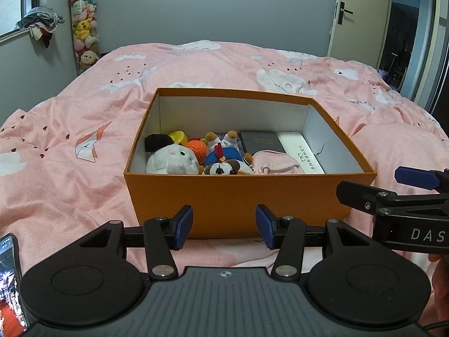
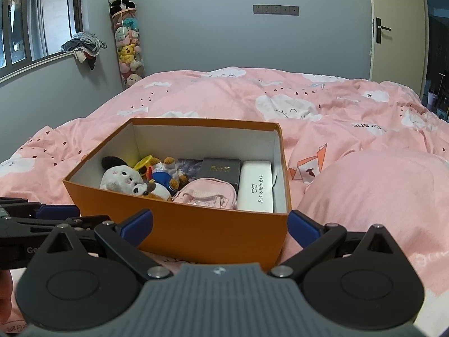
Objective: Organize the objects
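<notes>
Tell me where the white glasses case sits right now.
In both views the white glasses case lies inside the orange box, at its right end, beside the pink pouch.

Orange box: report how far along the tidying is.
Done: the orange box on the pink duvet holds plush toys, a dark case, a pink pouch and a white case. In hand: nothing; left hand-held gripper and right hand-held gripper are open. Left: no loose items visible.
</notes>
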Available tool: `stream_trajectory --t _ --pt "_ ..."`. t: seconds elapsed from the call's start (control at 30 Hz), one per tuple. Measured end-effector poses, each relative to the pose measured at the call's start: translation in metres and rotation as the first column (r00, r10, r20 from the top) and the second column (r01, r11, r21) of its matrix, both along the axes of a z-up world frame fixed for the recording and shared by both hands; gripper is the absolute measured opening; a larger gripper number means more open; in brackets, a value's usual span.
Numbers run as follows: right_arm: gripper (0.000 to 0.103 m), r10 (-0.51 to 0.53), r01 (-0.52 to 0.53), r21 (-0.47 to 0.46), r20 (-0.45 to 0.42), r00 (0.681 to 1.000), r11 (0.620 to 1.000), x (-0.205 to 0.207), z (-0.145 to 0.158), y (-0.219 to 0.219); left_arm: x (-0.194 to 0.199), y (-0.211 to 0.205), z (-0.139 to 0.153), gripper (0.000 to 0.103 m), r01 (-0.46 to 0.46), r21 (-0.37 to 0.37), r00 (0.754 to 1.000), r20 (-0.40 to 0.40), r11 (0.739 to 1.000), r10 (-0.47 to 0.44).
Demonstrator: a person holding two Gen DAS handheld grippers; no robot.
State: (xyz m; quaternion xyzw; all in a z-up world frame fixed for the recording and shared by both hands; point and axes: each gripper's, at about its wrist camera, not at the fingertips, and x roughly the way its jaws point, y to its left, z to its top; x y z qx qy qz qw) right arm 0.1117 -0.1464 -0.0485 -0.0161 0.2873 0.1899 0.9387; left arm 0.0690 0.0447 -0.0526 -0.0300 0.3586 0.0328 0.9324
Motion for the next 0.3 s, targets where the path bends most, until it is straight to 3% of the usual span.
stream_trajectory --t 0.3 --pt "0.102 -0.002 0.002 0.01 -0.009 1.0 1.0 0.0002 -0.0007 -0.0007 -0.0011 -0.0035 0.0009 0.059 0.01 0.006 1.0 0.001 1.0 -0.01"
